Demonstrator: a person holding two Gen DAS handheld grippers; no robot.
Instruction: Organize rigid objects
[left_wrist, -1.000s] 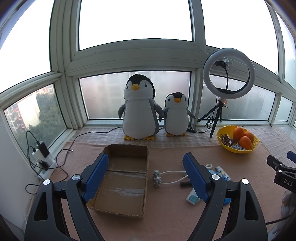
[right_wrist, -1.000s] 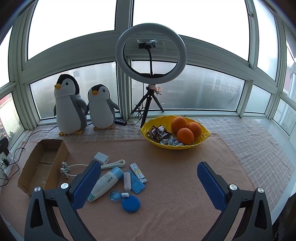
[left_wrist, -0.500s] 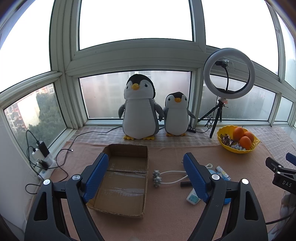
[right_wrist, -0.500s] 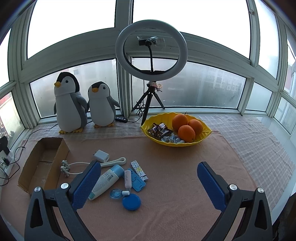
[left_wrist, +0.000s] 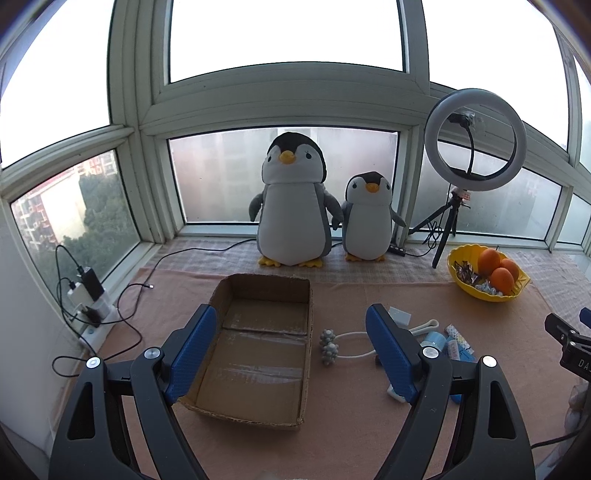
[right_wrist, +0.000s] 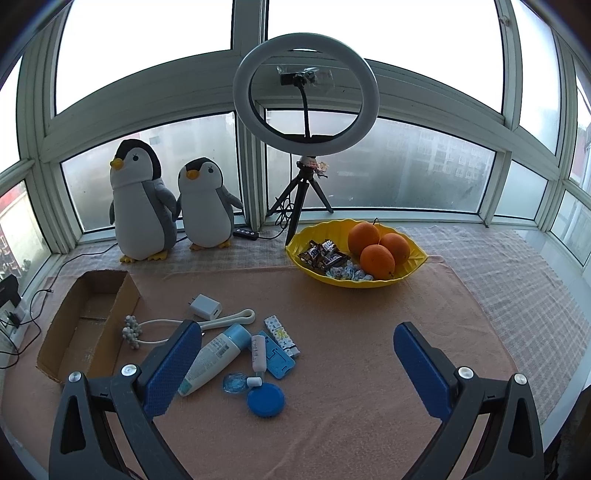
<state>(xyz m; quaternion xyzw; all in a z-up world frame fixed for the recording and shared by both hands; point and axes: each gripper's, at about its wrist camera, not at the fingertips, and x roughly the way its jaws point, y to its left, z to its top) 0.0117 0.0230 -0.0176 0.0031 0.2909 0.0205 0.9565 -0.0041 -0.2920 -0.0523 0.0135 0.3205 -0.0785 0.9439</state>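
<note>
An open, empty cardboard box (left_wrist: 258, 350) (right_wrist: 88, 325) lies on the pink cloth at the left. Right of it lie loose items: a white massage roller (right_wrist: 147, 328), a white charger plug (right_wrist: 205, 306), a white-and-blue bottle (right_wrist: 212, 360), a small tube (right_wrist: 258, 352), a blue card (right_wrist: 279, 360), a patterned stick (right_wrist: 282, 336), a clear blue case (right_wrist: 234, 382) and a blue round lid (right_wrist: 266, 402). My left gripper (left_wrist: 291, 352) is open and empty above the box's right side. My right gripper (right_wrist: 297, 365) is open and empty, above the cloth right of the items.
Two plush penguins (left_wrist: 291, 199) (left_wrist: 367, 218) stand by the window. A ring light on a tripod (right_wrist: 306, 110) stands behind a yellow bowl (right_wrist: 356, 280) of oranges and sweets. A power strip with cables (left_wrist: 88, 306) lies at the far left.
The right wrist view has crept slightly closer to the items. The left gripper has barely moved. Both stay open.
</note>
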